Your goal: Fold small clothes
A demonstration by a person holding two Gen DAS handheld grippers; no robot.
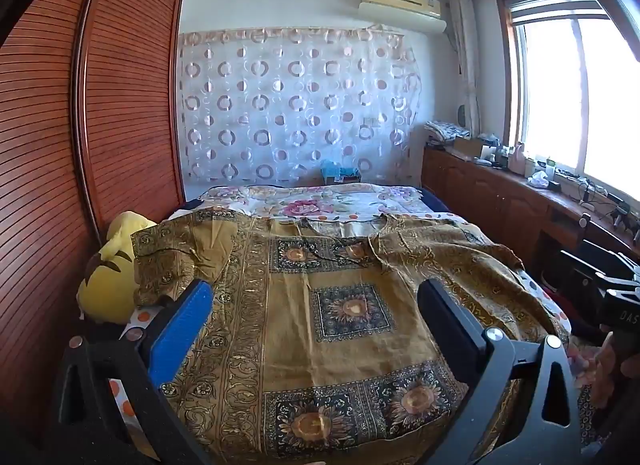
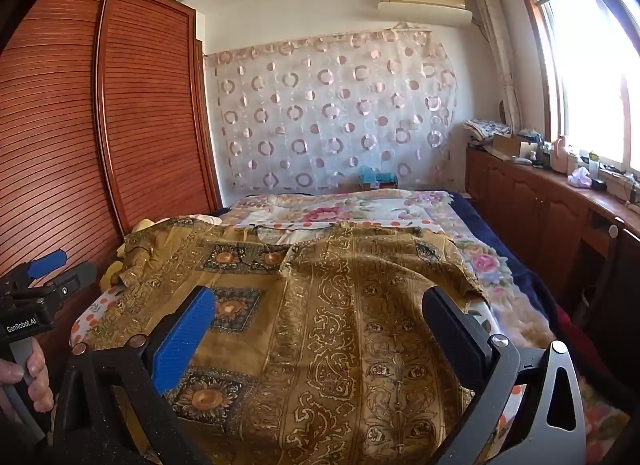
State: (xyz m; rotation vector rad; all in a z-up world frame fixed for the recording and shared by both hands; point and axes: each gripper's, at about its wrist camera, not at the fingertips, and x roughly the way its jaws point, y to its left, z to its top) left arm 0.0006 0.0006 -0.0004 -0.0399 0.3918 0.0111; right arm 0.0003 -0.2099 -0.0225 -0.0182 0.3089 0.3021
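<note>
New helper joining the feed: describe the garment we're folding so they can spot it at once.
Find the bed beside the slatted wardrobe. The garment lies spread flat across its near end, over the floral bedspread. Unlike that pale, pink-flowered cover, it is golden-brown with dark sunflower squares.

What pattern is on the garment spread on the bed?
Golden-brown shirt with dark sunflower squares and scrollwork bands; clearest in the left wrist view.

Home bedroom. Bed (image 1: 400, 201) with floral sheet centre, louvred wooden wardrobe (image 1: 120, 105) on left, wall air conditioner (image 1: 402, 5) above a circle-print curtain (image 1: 296, 105) at far wall, window (image 1: 576, 97) over cluttered low wooden cabinets (image 1: 500, 201) on right.
</note>
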